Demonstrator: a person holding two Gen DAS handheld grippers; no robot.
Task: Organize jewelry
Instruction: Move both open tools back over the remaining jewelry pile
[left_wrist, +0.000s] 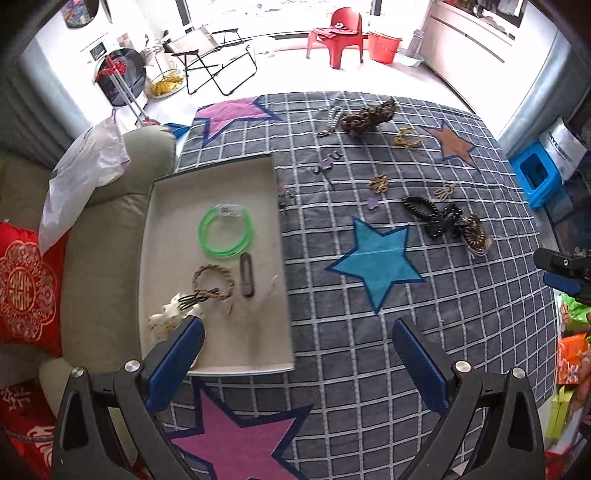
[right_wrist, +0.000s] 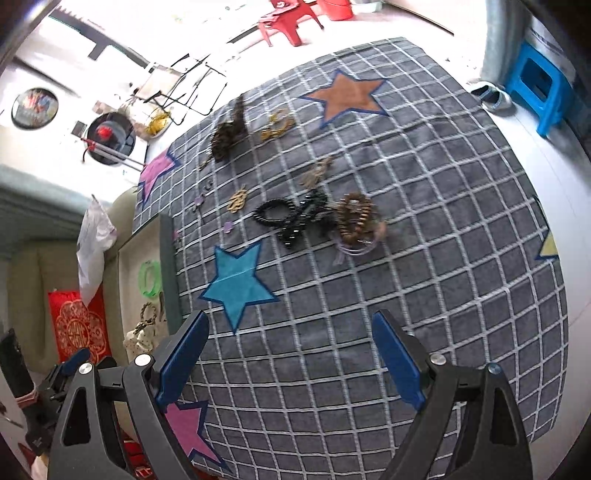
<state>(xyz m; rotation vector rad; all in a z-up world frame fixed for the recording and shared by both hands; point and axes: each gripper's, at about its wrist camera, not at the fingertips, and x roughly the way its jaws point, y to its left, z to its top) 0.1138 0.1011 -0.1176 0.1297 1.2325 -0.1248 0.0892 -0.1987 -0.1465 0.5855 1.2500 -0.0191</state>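
A white tray (left_wrist: 255, 354) lies at the left edge of the grey checked cloth (left_wrist: 406, 332). In it rest a green bangle (left_wrist: 226, 232), a braided brown hair tie (left_wrist: 213, 282), a dark oval clip (left_wrist: 246, 275) and a cream spotted scrunchie (left_wrist: 166, 317). Loose on the cloth are a black coil hair tie (right_wrist: 273, 214), a black beaded clip (right_wrist: 303, 218), a brown coil tie (right_wrist: 354, 218), a leopard scrunchie (left_wrist: 369, 116) and small gold pieces (left_wrist: 379, 183). My left gripper (left_wrist: 297, 328) hangs open over the tray's near right corner. My right gripper (right_wrist: 290, 323) is open above the cloth, nothing between its fingers.
A beige sofa arm (left_wrist: 103, 258) with a red cushion (left_wrist: 26, 291) and a plastic bag (left_wrist: 85, 173) borders the tray's left side. A blue stool (right_wrist: 543, 88) stands right of the table; a red chair (left_wrist: 340, 35) and folding chair (left_wrist: 210, 55) stand beyond it.
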